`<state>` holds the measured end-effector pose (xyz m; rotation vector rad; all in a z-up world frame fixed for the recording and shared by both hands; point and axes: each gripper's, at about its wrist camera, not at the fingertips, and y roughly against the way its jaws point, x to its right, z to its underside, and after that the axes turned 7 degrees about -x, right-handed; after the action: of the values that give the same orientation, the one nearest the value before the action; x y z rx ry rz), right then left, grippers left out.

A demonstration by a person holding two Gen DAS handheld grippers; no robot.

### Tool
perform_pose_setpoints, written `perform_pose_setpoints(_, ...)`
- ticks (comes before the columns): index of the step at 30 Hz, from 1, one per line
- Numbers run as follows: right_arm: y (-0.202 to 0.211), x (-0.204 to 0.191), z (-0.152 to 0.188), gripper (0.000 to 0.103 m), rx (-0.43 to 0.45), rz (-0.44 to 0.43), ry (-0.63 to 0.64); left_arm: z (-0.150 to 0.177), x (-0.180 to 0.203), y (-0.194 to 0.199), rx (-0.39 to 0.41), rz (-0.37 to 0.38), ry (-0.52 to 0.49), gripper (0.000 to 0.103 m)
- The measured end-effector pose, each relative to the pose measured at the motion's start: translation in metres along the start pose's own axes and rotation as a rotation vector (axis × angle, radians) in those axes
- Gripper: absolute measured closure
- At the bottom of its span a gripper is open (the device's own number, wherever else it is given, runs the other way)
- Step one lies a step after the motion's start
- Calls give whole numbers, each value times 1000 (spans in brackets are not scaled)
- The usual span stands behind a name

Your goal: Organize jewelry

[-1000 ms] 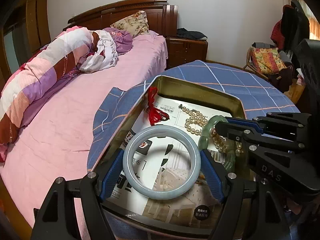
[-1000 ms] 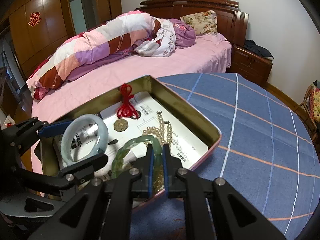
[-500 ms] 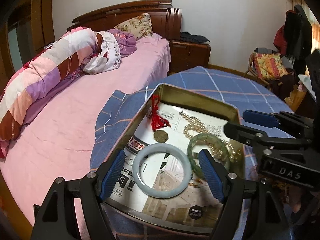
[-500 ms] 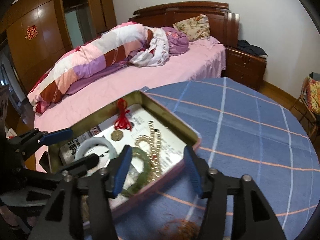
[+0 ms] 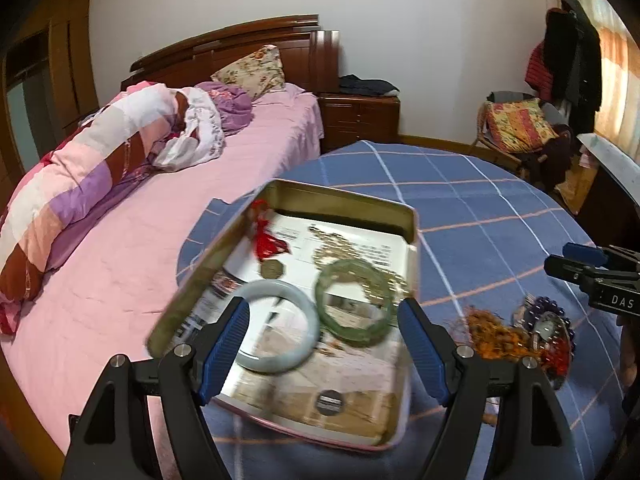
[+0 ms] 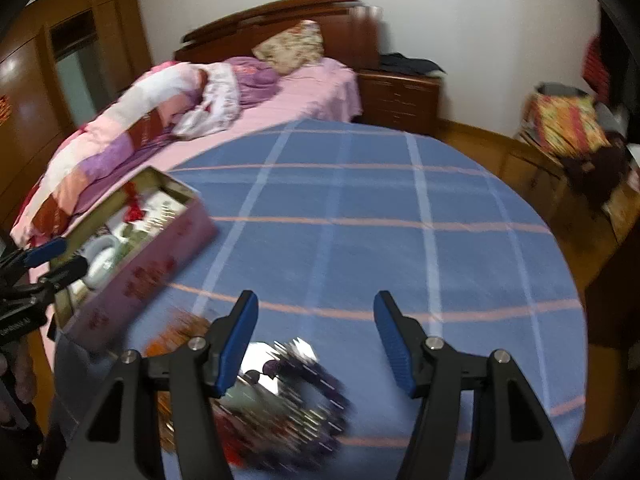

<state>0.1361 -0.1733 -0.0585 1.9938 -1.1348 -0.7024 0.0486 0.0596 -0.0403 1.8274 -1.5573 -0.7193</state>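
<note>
Bedroom table [image 5: 480, 216] under blue checked cloth is carrying my tin [image 5: 340, 200], where two bangles [image 5: 276, 326] are lying flat. My left gripper [image 5: 322, 344] is hovering spread above them, while my right gripper [image 6: 316, 340] is opening, empty, over a blurred bead heap [image 6: 296, 392].

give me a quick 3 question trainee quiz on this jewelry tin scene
1. True or false: the green bangle lies inside the tin.
2. Which piece lies nearest the left gripper? A. pale bangle B. pearl necklace C. red tassel charm
3. Where is the loose pile of jewelry that is not yet sorted?

Key
1. True; it lies beside the pale bangle, partly over the pearls.
2. A.
3. On the blue checked cloth outside the tin, just below the right gripper, whose jaws are opening with nothing held.
</note>
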Motion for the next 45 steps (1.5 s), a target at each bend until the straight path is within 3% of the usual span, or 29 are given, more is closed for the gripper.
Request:
perform_pose_setpoints(9, 2, 14, 30, 40, -54, 22, -13, 6, 28, 8, 9, 9, -49, 26)
perform_pose_setpoints(15, 11, 9, 36, 48, -28, -24, -5, 7, 33, 8, 6, -7, -48, 26)
perform_pose_setpoints(18, 14, -1, 36, 55, -18, -55, 12, 9, 39, 8, 2, -4, -52, 26)
perform_pose_setpoints(23, 3, -22, 41, 78, -50, -86, 62, 13, 47, 9, 2, 3, -65, 26)
perform_pose_setpoints(27, -4, -30, 46, 81, -61, -75, 86, 14, 48, 9, -3, 9, -62, 26)
perform_pose_setpoints(29, -2, -30, 46, 91, -52, -80, 87, 14, 48, 9, -3, 12, -58, 26)
perform_pose_setpoints(32, 1, -28, 46, 97, -36, -74, 82, 14, 48, 10, 0, 23, -53, 26)
perform_pose_setpoints(40, 22, -10, 41, 99, 45, -53, 20, 14, 64, 13, 2, 61, -83, 26)
perform_pose_setpoints(45, 22, -6, 42, 96, 24, -89, 12, 13, 72, 11, -4, 59, -98, 26)
